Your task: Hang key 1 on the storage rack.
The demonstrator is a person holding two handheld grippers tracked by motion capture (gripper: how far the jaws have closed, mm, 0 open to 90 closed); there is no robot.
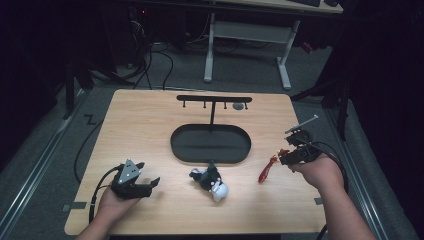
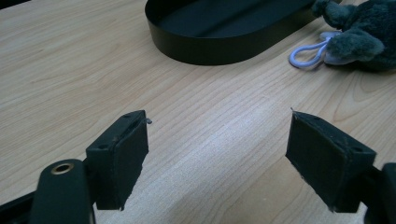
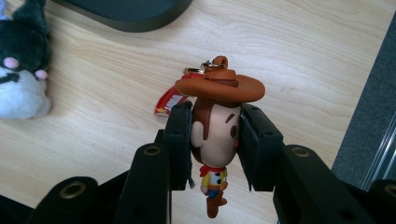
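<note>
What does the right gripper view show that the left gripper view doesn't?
Right gripper view alone: the right gripper shut on a cowboy figure keychain by the head, a red tag hanging behind it. Left gripper view alone: the left gripper, jaws open over bare wood, and a white loop on the plush toy. Both: the plush toy, black oval tray and wooden table.

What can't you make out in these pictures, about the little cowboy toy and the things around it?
- Cowboy figure: the sides of its head are hidden by the right gripper pads in the right gripper view; too small in the high view.
- Red tag behind it: lettering blurred, mostly hidden by the hat.
- Plush toy: cut off by the edge of the left gripper view.
- Rack hooks: too small in the high view.
</note>
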